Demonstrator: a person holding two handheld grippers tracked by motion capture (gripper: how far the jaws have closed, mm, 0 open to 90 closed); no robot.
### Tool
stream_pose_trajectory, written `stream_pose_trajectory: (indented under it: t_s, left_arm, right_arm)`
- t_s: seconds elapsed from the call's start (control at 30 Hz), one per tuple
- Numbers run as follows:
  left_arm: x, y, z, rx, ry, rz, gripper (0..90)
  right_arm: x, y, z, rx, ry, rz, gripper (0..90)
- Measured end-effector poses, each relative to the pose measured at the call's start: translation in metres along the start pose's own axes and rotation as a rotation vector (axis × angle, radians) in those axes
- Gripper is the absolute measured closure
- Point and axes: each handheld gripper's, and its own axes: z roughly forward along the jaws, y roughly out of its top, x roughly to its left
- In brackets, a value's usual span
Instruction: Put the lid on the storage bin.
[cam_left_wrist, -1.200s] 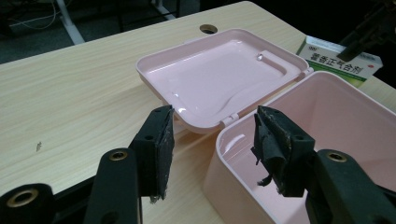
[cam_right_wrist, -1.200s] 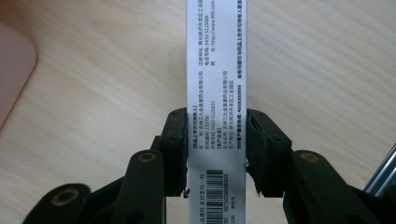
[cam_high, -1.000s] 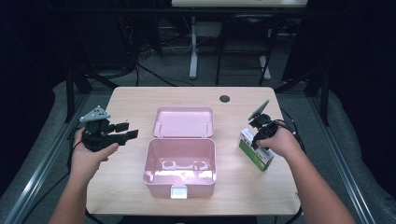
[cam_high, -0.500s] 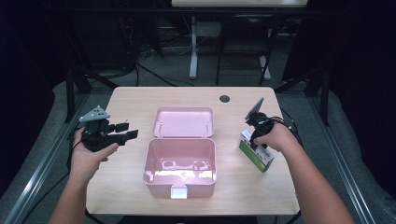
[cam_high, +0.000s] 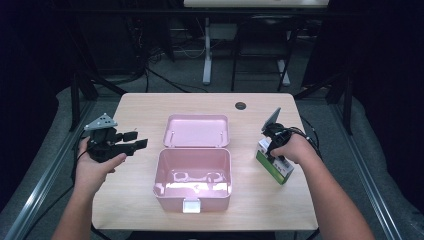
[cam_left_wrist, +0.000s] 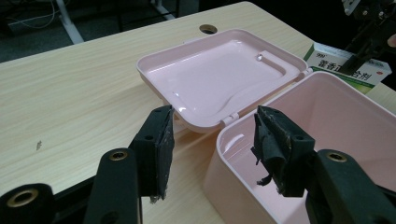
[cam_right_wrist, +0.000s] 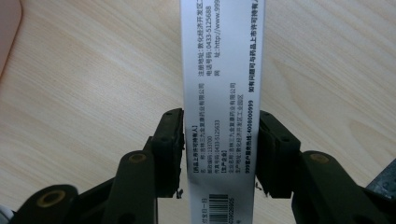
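High view is showing your right gripper (cam_high: 273, 145) coming down on the green and white medicine box (cam_high: 274, 167), which is lying on the table (cam_high: 140, 107) near its right edge. Right gripper view is showing the white side of the box (cam_right_wrist: 223, 93) standing between the two fingers (cam_right_wrist: 169, 149). The fingers have just been opening, and they are sitting just beside the box on both sides, but you are not yet pressing on it as far as the picture tells.

Your left gripper (cam_high: 131, 142) is hanging over the left part of the table with its fingers (cam_left_wrist: 159, 149) apart and nothing between them. It is pointing toward the pink case (cam_high: 194, 175), which is lying open in the middle of the table, its lid (cam_high: 197, 131) laid flat behind it.

The case wall is standing between the two grippers, near the medicine box on its left side. Between the box and the case a bare strip of table is lying free. A small round hole (cam_high: 240, 105) is sitting near the far edge, well apart from everything.
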Motion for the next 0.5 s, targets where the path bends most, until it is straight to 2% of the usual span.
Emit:
stream_pose_trajectory:
  t_s: [0.03, 0.5]
  left_arm:
    - [0.0002, 0.0002, 0.0000, 0.004, -0.001, 0.005, 47.6]
    - [0.0007, -0.0003, 0.0010, 0.003, 0.000, -0.001, 47.6]
  right_arm:
    - [-0.0001, 0.0004, -0.0002, 0.013, -0.002, 0.000, 56.7]
    - [0.0006, 0.0016, 0.0016, 0.013, -0.009, 0.005, 61.0]
